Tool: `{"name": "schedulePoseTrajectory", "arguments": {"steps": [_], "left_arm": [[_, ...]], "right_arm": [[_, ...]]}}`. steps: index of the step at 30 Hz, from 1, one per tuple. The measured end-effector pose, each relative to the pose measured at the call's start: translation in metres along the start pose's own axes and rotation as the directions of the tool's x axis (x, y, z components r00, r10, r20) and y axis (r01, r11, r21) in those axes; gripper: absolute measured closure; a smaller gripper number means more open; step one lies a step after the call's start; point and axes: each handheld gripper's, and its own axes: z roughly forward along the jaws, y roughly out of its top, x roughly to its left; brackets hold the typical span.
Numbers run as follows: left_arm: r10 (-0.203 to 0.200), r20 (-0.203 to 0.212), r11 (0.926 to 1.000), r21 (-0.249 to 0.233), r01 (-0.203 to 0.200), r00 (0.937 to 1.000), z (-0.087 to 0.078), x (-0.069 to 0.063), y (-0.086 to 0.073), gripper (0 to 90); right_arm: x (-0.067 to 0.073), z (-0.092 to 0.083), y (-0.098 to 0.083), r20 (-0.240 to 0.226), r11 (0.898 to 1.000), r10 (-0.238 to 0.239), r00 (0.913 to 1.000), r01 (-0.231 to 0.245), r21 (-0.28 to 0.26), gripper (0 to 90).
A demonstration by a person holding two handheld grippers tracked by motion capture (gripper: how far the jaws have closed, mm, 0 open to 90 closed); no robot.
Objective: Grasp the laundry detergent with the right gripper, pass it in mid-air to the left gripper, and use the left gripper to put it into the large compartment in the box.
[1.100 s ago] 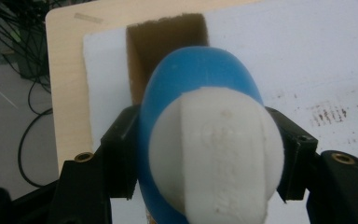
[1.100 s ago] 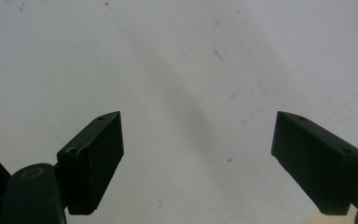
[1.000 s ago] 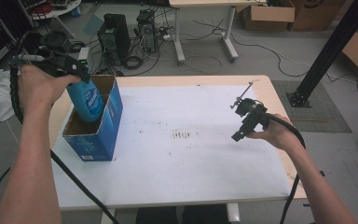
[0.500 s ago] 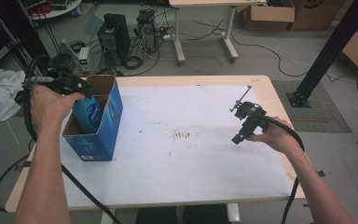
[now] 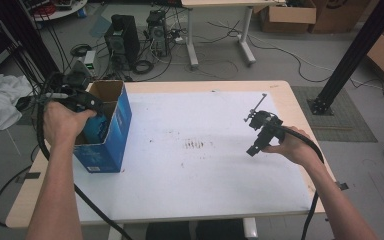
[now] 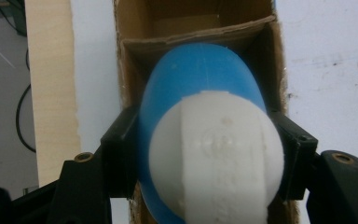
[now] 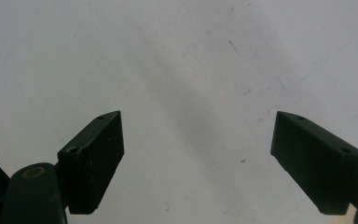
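Two black jaws of the left gripper (image 6: pixel 205 154) clamp the blue bottle (image 6: pixel 200 93) by its sides, inside the cardboard box (image 5: pixel 120 125). Well right of the box, the right gripper (image 7: pixel 198 158) hangs wide open, empty, over the surface (image 5: pixel 205 175).

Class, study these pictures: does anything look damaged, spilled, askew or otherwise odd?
Only small things: the blue cardboard box has a ragged, torn inner flap, and the white table cover carries dark smudges mid-table. Nothing is spilled.

Blue bottle (image 6: pixel 191 88) w/ white cap (image 6: pixel 214 154), upright, partly down in open blue cardboard box (image 5: pixel 111 135); box at table's left edge
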Motion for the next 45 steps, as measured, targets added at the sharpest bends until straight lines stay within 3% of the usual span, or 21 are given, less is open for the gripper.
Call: {"name": "schedulePoseTrajectory", "arguments": {"steps": [6,21,32,39,45], "left_arm": [[-0.026,0.015,0.9996,-0.007,0.026,0.9995,0.012,0.000,-0.005,38.5],[-0.073,-0.010,0.9961,-0.052,0.072,0.9973,0.031,-0.006,-0.014,38.5],[-0.091,-0.015,0.9955,-0.026,0.091,0.9957,0.037,-0.007,-0.018,38.4],[-0.072,-0.014,0.9974,0.003,0.072,0.9973,0.035,-0.009,-0.017,38.4],[-0.079,-0.013,0.9968,0.006,0.079,0.9968,0.034,-0.008,-0.019,38.3]], "right_arm": [[0.000,0.003,-0.004,-0.001,1.000,0.006,1.0000,-0.006,0.000,17.0],[0.000,0.008,-0.008,-0.006,1.000,0.009,0.9999,-0.009,0.008,17.5],[0.001,0.008,-0.008,-0.006,1.000,0.016,0.9999,-0.016,0.016,18.1],[0.001,0.007,-0.008,-0.009,1.000,0.006,0.9999,-0.006,0.012,18.3],[0.002,0.007,-0.008,-0.008,1.000,0.006,0.9999,-0.006,0.009,18.3]]}}
